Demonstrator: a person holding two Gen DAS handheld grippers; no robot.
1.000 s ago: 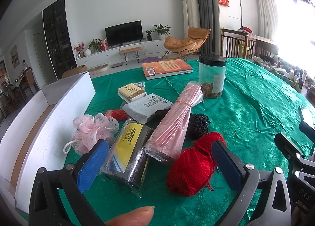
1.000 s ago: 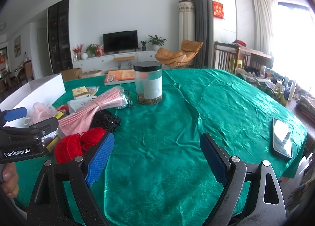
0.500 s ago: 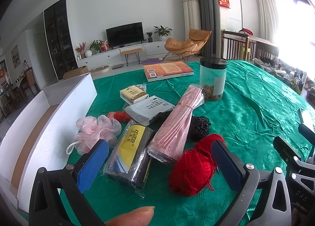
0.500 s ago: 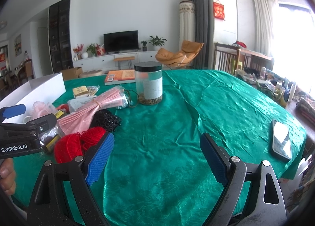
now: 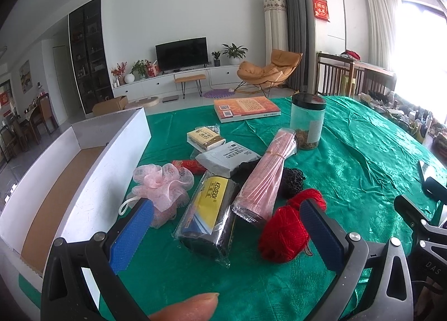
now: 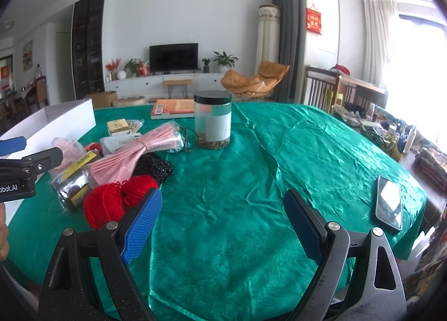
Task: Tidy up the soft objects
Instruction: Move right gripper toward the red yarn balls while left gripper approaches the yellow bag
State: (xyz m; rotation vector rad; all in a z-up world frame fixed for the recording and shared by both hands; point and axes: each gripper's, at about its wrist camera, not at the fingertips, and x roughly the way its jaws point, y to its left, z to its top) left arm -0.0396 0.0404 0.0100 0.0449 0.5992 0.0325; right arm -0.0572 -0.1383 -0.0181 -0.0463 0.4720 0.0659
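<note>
On the green tablecloth [image 5: 349, 158] lie a pink mesh bath puff [image 5: 162, 184], a black-and-yellow wrapped pack [image 5: 208, 214], a long pink wrapped bundle [image 5: 268, 172], a black mesh ball [image 5: 292, 184] and red yarn [image 5: 285, 230]. My left gripper [image 5: 226, 228] is open and empty, hovering just short of the pack and the yarn. My right gripper [image 6: 223, 223] is open and empty over bare cloth, with the red yarn [image 6: 111, 200] at its left finger. The left gripper shows at the far left of the right wrist view [image 6: 28, 158].
A white open box [image 5: 83, 170] with a brown floor stands at the left. Behind the pile are a grey pouch [image 5: 226, 157], a small tan pack [image 5: 205, 137], a book [image 5: 245, 107] and a clear jar [image 5: 307, 122]. A phone [image 6: 388, 203] lies at the right edge.
The left gripper has drawn back and up slightly, so the pile sits a little farther off. The right gripper has barely moved. Both stay open.
</note>
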